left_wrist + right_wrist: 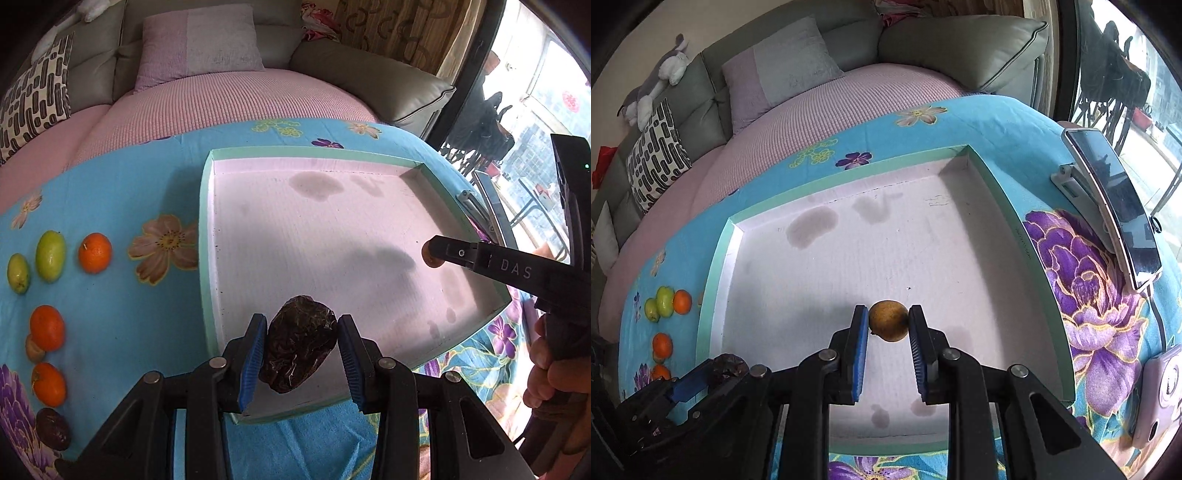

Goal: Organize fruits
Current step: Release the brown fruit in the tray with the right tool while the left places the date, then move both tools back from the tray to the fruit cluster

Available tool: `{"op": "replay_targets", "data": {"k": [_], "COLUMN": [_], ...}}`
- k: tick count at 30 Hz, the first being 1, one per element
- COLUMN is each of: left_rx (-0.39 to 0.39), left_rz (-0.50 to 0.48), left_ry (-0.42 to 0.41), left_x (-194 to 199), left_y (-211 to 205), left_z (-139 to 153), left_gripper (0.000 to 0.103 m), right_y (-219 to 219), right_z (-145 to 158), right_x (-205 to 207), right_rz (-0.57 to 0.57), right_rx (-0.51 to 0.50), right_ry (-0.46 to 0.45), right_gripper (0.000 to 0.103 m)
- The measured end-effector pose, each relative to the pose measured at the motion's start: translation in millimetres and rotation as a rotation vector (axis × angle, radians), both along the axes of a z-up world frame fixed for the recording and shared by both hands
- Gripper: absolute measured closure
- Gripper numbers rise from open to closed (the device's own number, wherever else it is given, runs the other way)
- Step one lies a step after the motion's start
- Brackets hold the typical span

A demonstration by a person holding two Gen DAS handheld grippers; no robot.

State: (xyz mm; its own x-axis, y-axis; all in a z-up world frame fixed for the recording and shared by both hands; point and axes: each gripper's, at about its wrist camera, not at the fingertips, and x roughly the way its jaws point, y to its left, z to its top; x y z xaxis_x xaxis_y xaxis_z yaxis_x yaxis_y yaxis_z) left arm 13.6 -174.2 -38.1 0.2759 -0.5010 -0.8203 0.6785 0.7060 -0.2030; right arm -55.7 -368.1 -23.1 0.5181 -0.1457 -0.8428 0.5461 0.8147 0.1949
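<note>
My left gripper (301,326) is shut on a dark wrinkled fruit in clear wrap (299,350), held over the near edge of a white tray with a mint-green rim (205,240). My right gripper (888,314) is shut on a small round yellow-brown fruit (888,322) above the tray's floor (923,258). The left wrist view shows the right gripper (430,254) entering from the right over the tray. On the blue cloth left of the tray lie two green fruits (50,254), three oranges (95,253), a small brown fruit (34,350) and another dark fruit (53,428).
A phone on a white stand (1115,206) leans at the table's right edge, and a pink device (1160,398) lies near it. The grey sofa with a pink cover (221,99) runs behind the table. A hand (554,369) grips the right tool.
</note>
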Motion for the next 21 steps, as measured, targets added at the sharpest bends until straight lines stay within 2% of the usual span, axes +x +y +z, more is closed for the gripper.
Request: {"op": "replay_targets", "data": {"k": [15, 16, 18, 21], "left_rx": [0.034, 0.034, 0.031, 0.022], "left_rz": [0.001, 0.000, 0.001, 0.001], "left_ry": [0.016, 0.019, 0.022, 0.021], "left_x": [1.1, 1.0, 1.0, 0.2], "left_y": [-4.0, -3.6, -3.4, -1.7], "left_z": [-7.0, -6.8, -5.8, -1.7], "left_gripper": [0.059, 0.059, 0.053, 0.048], "right_y": [3.9, 3.9, 3.9, 3.5], "right_z": [-5.8, -6.3, -8.1, -9.0], "right_x": [5.7, 6.1, 6.9, 7.7], "right_rz": [0.013, 0.012, 0.008, 0.004], "right_rx": [0.003, 0.004, 0.002, -0.002], "right_ry": [0.025, 0.028, 0.039, 0.048], "right_gripper": [0.079, 0.078, 0.064, 0.054]}}
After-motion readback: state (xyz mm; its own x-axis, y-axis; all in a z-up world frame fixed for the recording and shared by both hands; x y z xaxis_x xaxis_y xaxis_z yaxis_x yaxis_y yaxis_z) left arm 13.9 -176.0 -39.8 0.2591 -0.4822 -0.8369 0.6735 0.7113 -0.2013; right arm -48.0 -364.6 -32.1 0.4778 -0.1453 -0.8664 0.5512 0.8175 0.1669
